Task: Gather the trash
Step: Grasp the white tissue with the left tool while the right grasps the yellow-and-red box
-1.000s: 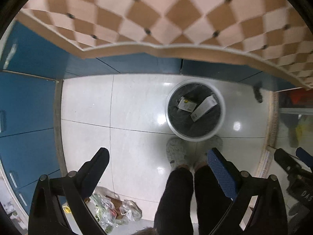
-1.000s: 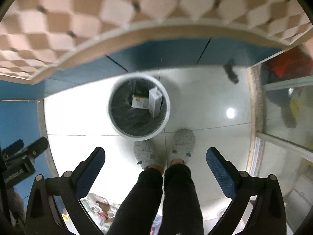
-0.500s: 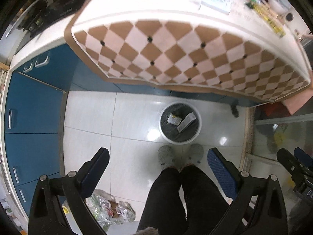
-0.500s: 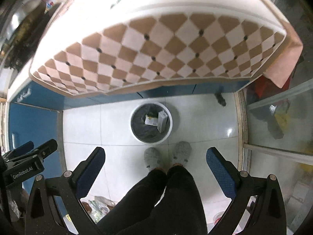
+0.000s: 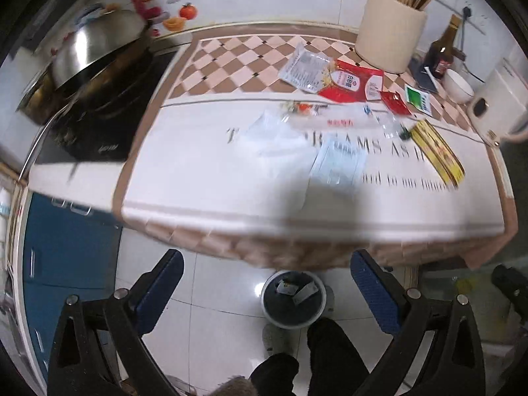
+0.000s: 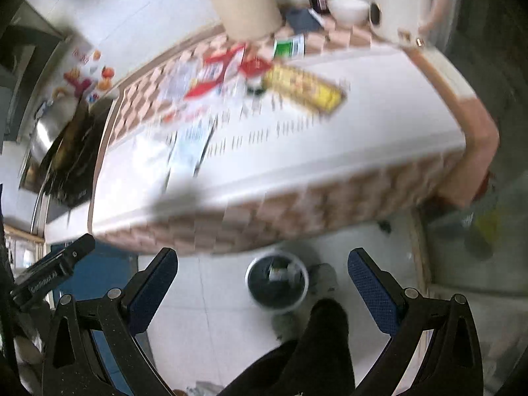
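Left wrist view: the left gripper (image 5: 265,292) hangs with jaws spread wide and empty over bare floor, above one round trash bin (image 5: 293,300) holding two discarded packets. Beyond the bin the table (image 5: 204,178) edge overhangs; on it lie about eight wrappers, among them a red packet (image 5: 351,81), a yellow packet (image 5: 437,153) near the right edge and a pale blue sheet (image 5: 340,161) nearest. The right gripper (image 6: 262,288) is likewise wide apart, empty, over the same bin (image 6: 277,282).
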The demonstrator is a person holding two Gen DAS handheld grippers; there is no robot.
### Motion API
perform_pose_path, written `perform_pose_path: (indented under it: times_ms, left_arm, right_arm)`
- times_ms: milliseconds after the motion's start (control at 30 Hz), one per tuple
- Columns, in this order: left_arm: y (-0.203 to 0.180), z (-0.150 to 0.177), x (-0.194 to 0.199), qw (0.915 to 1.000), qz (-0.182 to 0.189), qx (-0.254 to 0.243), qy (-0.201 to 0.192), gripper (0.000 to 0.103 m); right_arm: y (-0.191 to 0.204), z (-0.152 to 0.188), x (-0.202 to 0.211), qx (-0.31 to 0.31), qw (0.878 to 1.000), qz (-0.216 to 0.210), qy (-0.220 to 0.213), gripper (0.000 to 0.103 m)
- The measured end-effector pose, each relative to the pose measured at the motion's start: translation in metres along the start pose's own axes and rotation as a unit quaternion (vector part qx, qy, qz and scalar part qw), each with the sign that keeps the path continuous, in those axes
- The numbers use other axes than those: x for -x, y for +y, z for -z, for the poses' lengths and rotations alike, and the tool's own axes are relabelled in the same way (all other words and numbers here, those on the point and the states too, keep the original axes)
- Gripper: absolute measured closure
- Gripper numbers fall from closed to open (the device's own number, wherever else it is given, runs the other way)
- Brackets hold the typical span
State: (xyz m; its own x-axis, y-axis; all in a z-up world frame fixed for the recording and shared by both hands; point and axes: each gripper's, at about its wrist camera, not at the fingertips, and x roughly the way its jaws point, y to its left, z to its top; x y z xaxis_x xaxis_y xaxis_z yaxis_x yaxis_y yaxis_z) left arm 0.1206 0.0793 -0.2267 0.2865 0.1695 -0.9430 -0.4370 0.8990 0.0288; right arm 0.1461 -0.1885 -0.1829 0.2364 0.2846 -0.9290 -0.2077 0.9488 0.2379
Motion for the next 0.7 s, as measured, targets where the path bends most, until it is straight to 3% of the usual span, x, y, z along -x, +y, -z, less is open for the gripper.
perform_pose_path:
  times_ms: [133,233,333,433,600,667,700]
  left_arm:
    - [-0.025,-0.036,-0.038,0.9993,0.005,0.000,0.038,0.000]
    - [-0.059,-0.063,-0.079,0.9961,0.030,-0.021,0.080,0.000]
    - [-0.086,-0.080,-0.107,0.9928,0.031,-0.044,0.107,0.007]
    - [-0.101,-0.092,-0.136,0.9897,0.025,-0.053,0.131,0.020]
    - [-0.107,-0.096,-0.153,0.9885,0.035,-0.050,0.138,0.094]
    - [-0.109,-0.095,-0.153,0.9887,0.032,-0.054,0.136,0.101]
    - [-0.109,-0.095,-0.151,0.9895,0.026,-0.053,0.132,0.102]
  right_arm:
    - [-0.010,-0.075,-0.031,0.024,1.000,0.011,0.006,0.000]
    - [-0.016,-0.123,-0.071,0.055,0.998,0.024,0.031,0.000]
    - [-0.024,-0.153,-0.113,0.071,0.995,0.031,0.056,0.000]
    - [-0.029,-0.176,-0.152,0.090,0.992,0.038,0.081,0.000]
    - [-0.032,-0.189,-0.203,0.122,0.985,0.041,0.117,0.000]
    - [-0.031,-0.188,-0.214,0.135,0.983,0.047,0.118,0.006]
    - [-0.030,-0.187,-0.217,0.142,0.982,0.046,0.116,0.025]
